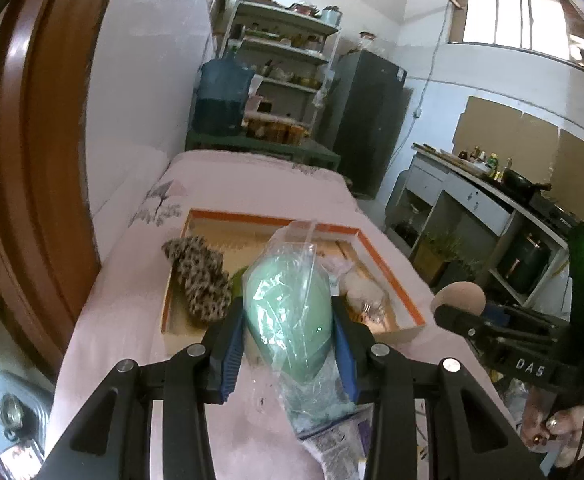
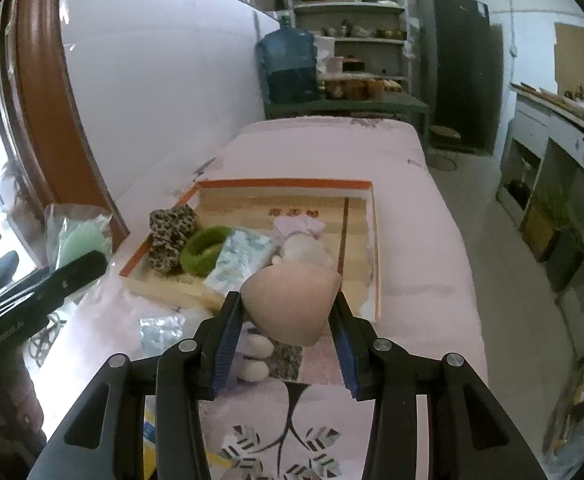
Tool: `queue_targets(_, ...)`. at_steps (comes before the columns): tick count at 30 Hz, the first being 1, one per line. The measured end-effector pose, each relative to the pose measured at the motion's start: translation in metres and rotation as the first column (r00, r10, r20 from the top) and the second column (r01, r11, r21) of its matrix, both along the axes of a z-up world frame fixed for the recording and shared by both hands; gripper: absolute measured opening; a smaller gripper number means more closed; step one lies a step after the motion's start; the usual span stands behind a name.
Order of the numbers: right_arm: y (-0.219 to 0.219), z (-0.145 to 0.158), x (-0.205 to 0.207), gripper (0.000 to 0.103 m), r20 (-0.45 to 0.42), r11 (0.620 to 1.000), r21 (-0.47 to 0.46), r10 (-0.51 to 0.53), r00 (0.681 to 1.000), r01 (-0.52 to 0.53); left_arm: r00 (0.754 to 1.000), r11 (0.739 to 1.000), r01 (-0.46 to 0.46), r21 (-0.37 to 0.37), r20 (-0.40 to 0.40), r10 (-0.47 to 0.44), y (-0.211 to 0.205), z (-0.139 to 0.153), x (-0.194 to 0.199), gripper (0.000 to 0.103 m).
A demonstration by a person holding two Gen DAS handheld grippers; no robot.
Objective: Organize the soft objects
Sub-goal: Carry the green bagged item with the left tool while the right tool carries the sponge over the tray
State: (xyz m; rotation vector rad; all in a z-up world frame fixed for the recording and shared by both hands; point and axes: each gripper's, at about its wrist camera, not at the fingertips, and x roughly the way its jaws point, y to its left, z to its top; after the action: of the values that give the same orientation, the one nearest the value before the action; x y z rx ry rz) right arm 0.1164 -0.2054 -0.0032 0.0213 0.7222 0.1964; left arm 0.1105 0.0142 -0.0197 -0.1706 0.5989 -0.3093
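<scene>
On the pink bed [image 2: 411,216], a shallow orange-rimmed box [image 2: 365,188] is lying open near the foot end, with bare cover stretching beyond it toward the shelving and a strip of floor running along the bed's right edge. To the left the bed is butting against a white wall and a brown door frame [image 1: 24,128], leaving little room on that side.

The left tool [image 1: 288,322] is gripping a green sponge in a clear bag [image 1: 288,304], its blue pads pressing on both sides. The sponge's long axis is running away from the camera, its narrower end pointing toward the box, and the loose bag is trailing back between the fingers onto the bed. It is sitting just in front of the box's near rim.

The right tool [image 2: 288,308] is gripping a beige teardrop sponge [image 2: 292,300], held sideways with its tip pointing right and its rounded end against the left pad, above the near rim of the box.

The box is holding a leopard-print scrunchie [image 2: 170,236] at the left, a green scrunchie [image 2: 204,252] beside it, a pale packet [image 2: 240,264] touching that, and a white soft item [image 2: 303,248] behind the beige sponge.
</scene>
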Motion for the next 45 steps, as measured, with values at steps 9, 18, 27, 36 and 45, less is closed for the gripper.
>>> queue_targets(9, 0.016, 0.021, 0.016, 0.045, 0.055, 1.0, -0.007, 0.02, 0.998, -0.019, 0.996, 1.0, 0.021, 0.015, 0.081, -0.023, -0.011, 0.032, 0.014, 0.04)
queue_targets(18, 0.024, 0.038, 0.053, 0.045, 0.094, 1.0, 0.012, 0.025, 0.995, -0.026, 0.99, 1.0, 0.002, 0.004, 0.141, -0.003, -0.015, 0.059, 0.046, 0.04)
queue_targets(27, 0.023, 0.049, 0.091, 0.045, 0.11, 0.998, 0.062, 0.004, 0.994, -0.011, 0.991, 0.999, -0.005, -0.037, 0.132, 0.01, -0.023, 0.062, 0.092, 0.04)
queue_targets(36, 0.028, 0.058, 0.127, 0.045, 0.129, 0.993, 0.118, -0.001, 0.992, -0.014, 0.993, 0.998, -0.024, -0.053, 0.112, 0.029, -0.022, 0.055, 0.125, 0.04)
queue_targets(45, 0.031, 0.052, 0.16, 0.045, 0.146, 0.997, 0.073, -0.029, 0.989, 0.019, 0.996, 0.998, -0.042, -0.04, 0.075, 0.045, -0.02, 0.047, 0.162, 0.04)
